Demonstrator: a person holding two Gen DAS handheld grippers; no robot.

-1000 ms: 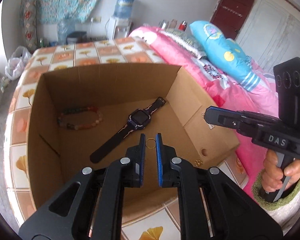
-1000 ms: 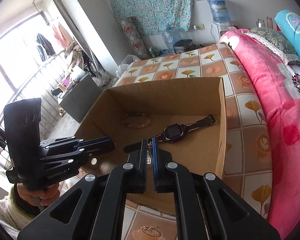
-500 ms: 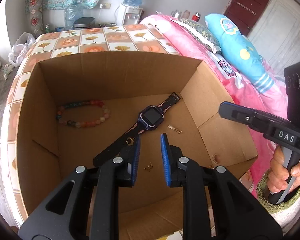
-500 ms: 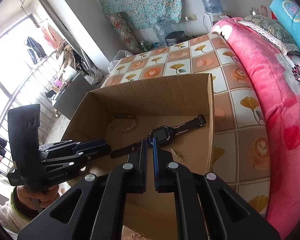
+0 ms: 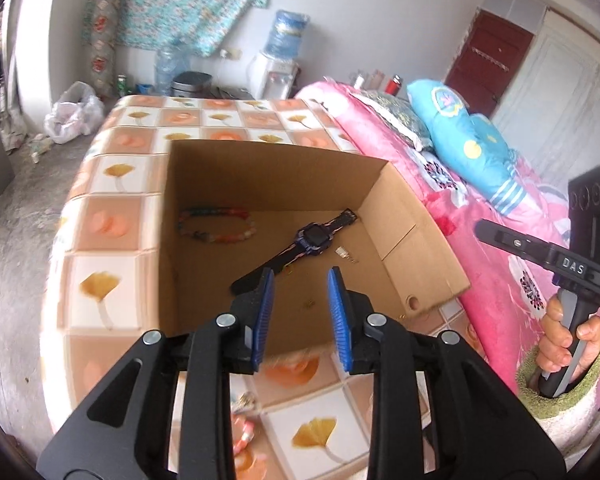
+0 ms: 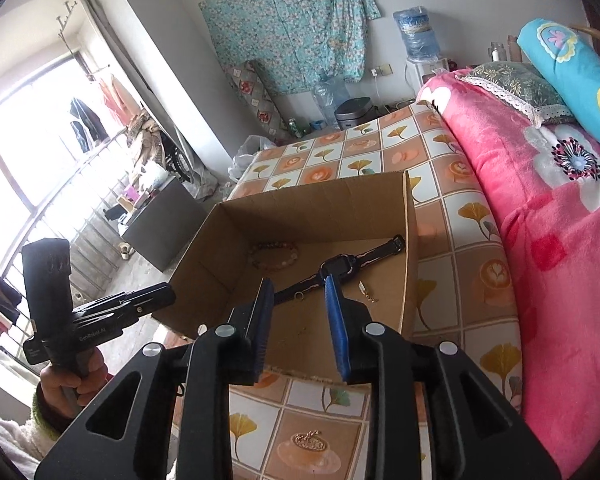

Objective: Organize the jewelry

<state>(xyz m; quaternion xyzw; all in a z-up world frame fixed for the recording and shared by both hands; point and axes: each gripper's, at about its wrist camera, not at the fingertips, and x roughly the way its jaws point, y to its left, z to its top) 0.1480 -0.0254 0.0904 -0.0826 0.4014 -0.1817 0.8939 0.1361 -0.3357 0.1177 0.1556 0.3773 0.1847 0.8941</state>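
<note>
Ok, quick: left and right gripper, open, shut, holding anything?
Left gripper: open, empty, jaws just opened, above the box.
Right gripper: open, empty, jaws just opened.

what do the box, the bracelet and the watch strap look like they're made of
Box: plain matte corrugated cardboard, brown with fold creases. Bracelet: rounded multicolour beads, probably stone or glass; too blurred to tell. Watch strap: dark, flexible, likely rubber or silicone.
</note>
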